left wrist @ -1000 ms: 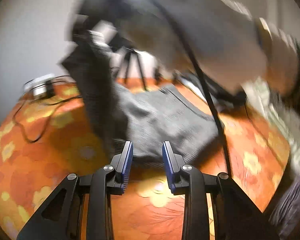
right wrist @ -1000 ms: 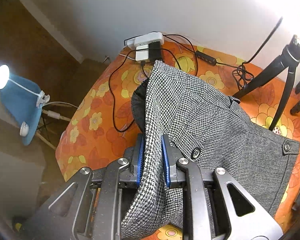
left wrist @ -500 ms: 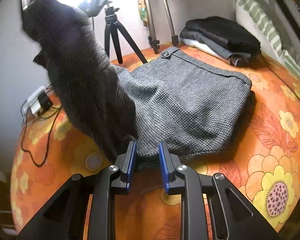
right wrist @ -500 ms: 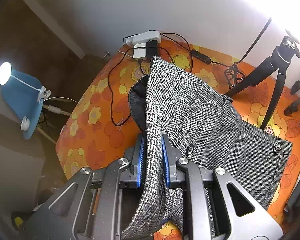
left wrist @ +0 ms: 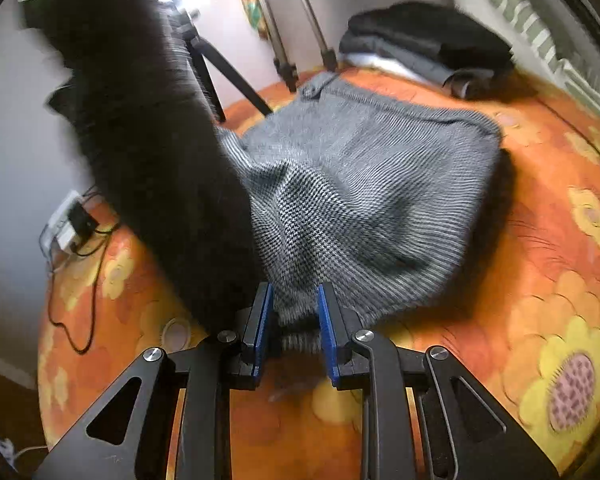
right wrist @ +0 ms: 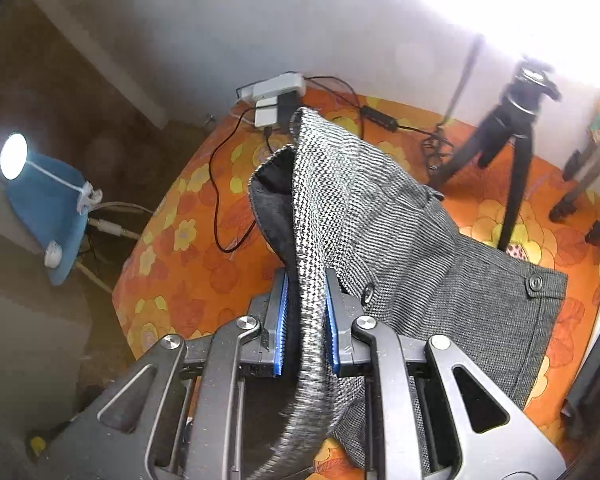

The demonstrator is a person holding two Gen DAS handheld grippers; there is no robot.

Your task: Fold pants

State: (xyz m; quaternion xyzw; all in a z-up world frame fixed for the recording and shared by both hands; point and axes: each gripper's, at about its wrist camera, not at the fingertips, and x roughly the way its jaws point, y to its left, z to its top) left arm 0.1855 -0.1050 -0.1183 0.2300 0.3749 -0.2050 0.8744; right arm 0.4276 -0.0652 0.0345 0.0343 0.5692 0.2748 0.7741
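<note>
Step judged: carry lifted fold across pants [left wrist: 360, 184], both hands moving together, hem edges aligned, cloth taut.

Left gripper [left wrist: 294, 320]: fingers narrowed onto near hem, cloth pinched between pads.

Right gripper [right wrist: 305, 320]: fingers clamped on raised fold of pants [right wrist: 380, 240].

Rest of pants flat on orange floral surface [left wrist: 540, 280], waistband far right.

No readable text, label, brand or number shows in either view.
</note>
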